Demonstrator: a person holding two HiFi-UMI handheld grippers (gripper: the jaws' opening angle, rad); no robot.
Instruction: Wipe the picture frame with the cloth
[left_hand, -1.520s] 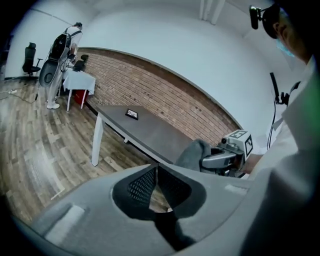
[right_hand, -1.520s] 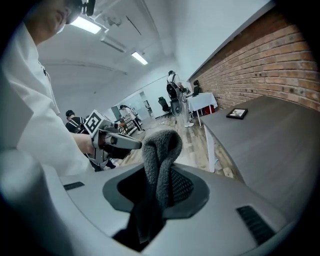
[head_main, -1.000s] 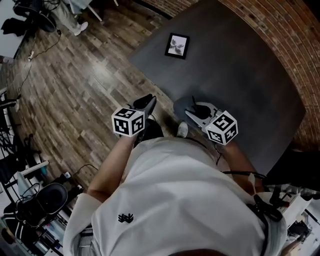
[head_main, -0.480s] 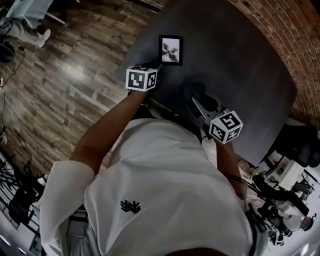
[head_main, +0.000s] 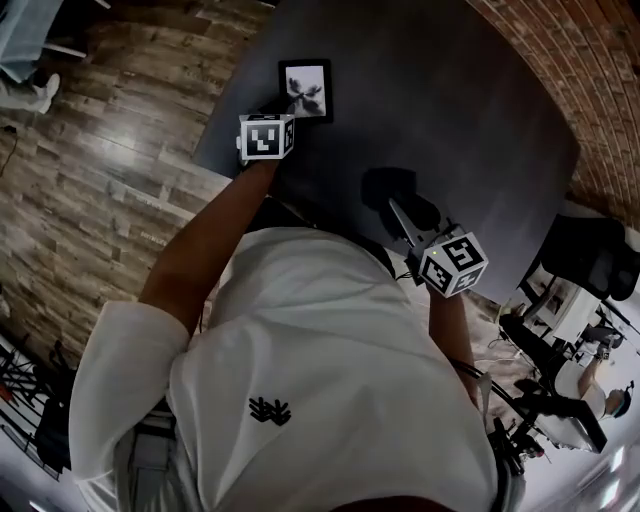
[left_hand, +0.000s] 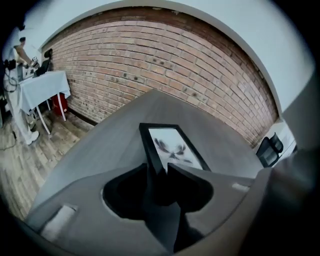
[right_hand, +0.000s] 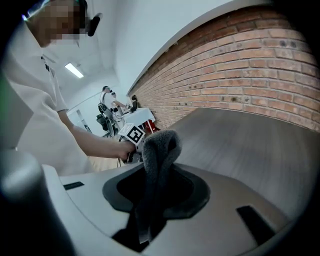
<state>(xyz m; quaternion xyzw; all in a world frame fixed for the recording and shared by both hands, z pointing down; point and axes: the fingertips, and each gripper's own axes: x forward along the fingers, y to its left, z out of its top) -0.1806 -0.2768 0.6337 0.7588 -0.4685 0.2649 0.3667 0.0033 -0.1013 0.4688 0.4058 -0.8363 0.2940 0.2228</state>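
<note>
Black-rimmed and rectangular, the picture frame (head_main: 306, 90) with its pale print lies flat on the dark grey round tabletop (head_main: 470, 110), close to the table's curved rim on the floor side. Its long sides run away from me.

My left gripper (left_hand: 162, 168) points down at the frame's near end. Its jaws have just been opening and now stand apart, with the frame's near black border lined up in the narrow gap between the tips. I cannot tell whether the pads touch the frame.

Beyond and to the right of the frame the tabletop is bare all the way across to the red brick wall (head_main: 590, 90), so I have plenty of room on that side. On the left there is only a thin strip of table before the rim drops to the wooden plank floor (head_main: 90, 150).

My right gripper (right_hand: 156, 165) is clamped on the dark grey fleecy cloth (right_hand: 159, 147), which stands up in a folded loop between the jaws. It hangs over the table's near part, well apart from the frame, with open tabletop between them.
</note>
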